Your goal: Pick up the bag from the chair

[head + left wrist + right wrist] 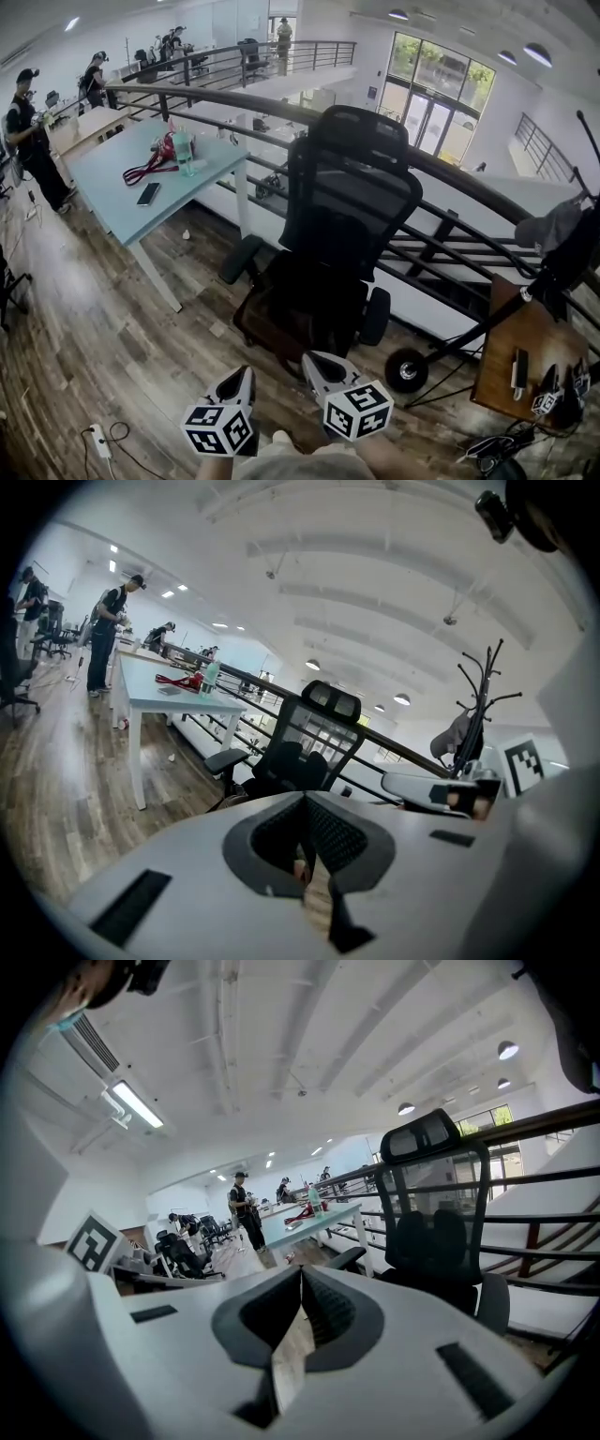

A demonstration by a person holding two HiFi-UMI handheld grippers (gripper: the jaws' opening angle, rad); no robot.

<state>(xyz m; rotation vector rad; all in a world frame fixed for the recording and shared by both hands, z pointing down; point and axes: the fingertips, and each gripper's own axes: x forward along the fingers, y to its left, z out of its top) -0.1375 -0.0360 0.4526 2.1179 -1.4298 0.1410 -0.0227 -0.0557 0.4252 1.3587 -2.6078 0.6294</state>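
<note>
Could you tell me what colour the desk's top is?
Pale blue; the desk shows best in the head view.

Wood-plank floor [84,319] carries office chair [347,216] at centre, pale-blue table [122,202] far left, power strip [100,441] near left (cable attached). On table: phone [148,194], bottle [183,150], red cord bundle [150,169] w/ bottle just right of it.

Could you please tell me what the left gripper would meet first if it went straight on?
Probably the dark bag on the chair, just beyond the left gripper; depth is unclear.
</note>
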